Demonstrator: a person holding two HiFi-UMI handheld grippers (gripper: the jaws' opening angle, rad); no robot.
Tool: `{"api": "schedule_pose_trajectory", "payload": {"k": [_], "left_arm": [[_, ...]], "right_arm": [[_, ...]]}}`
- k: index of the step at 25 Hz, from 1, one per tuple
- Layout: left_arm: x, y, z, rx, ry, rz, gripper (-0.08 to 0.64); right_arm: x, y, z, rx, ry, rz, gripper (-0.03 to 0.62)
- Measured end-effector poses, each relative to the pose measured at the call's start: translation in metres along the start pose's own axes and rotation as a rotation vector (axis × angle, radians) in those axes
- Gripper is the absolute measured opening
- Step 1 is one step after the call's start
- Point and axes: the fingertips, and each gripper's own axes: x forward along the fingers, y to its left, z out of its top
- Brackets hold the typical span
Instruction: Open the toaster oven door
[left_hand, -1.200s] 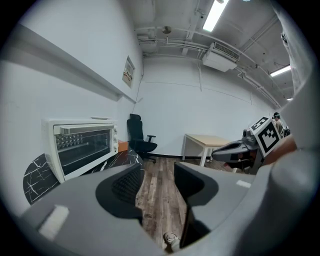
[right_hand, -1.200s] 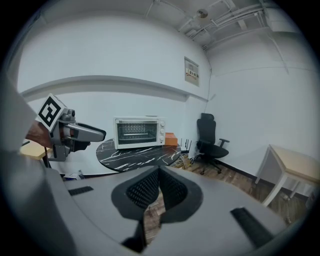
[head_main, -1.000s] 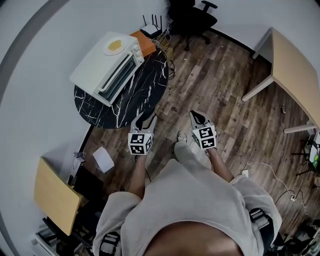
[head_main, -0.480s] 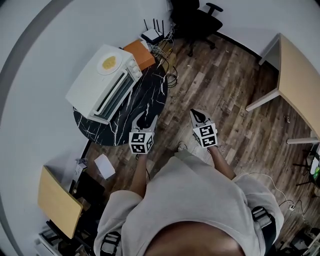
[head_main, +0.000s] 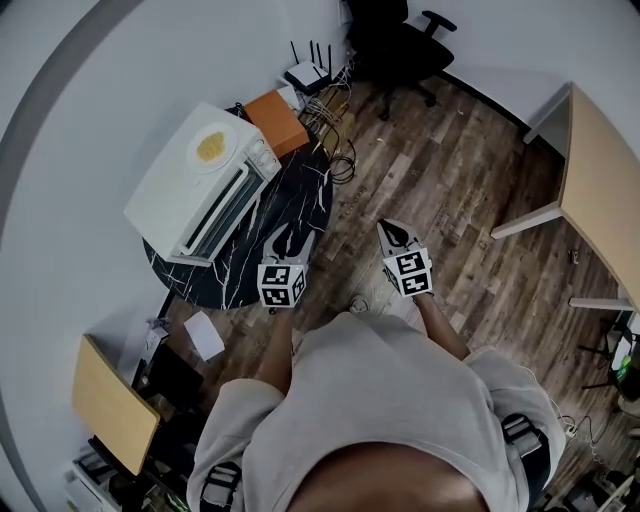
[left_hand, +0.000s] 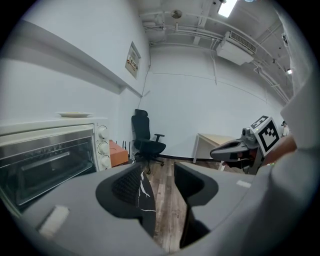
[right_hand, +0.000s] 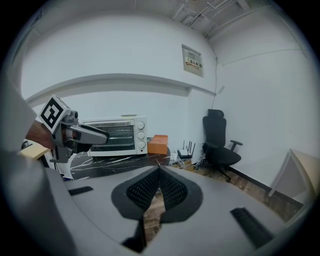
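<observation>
There is one oven (head_main: 198, 197). It is white and sits on one round black counter (head_main: 292, 212) by the wall. Its glass door is shut. One plate (head_main: 212, 147) with something yellow on it lies on top of the oven. One orange box (head_main: 278, 119) sits on the far side of the oven, at the edge of the counter. One black chair (head_main: 401, 45) stands farther back on the wood floor (head_main: 450, 190).

There are two grippers. The left gripper (head_main: 289, 238) has its fingers spread, with nothing between them. They point over the near edge of the counter. The oven is ahead of them and to the left, not touching. The right gripper (head_main: 393, 233) has its fingers pressed together, with nothing in them. It hangs over the floor, just past the counter, farther from the oven than the left one.
</observation>
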Motion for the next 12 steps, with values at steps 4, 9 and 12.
{"api": "schedule_pose_trajectory", "payload": {"k": [4,9,12], "left_arm": [[0.011,0.008,0.008,-0.002,-0.002,0.016,0.219],[0.016,0.021,0.010,-0.003,0.006,0.029,0.219],[0.019,0.029,0.009,-0.013,0.008,0.036,0.219]], "right_arm": [[0.016,-0.008,0.014,-0.001,-0.030,0.016,0.014],[0.033,-0.012,0.023,-0.007,-0.042,0.027,0.014],[0.041,-0.013,0.028,-0.018,-0.037,0.030,0.014]]}}
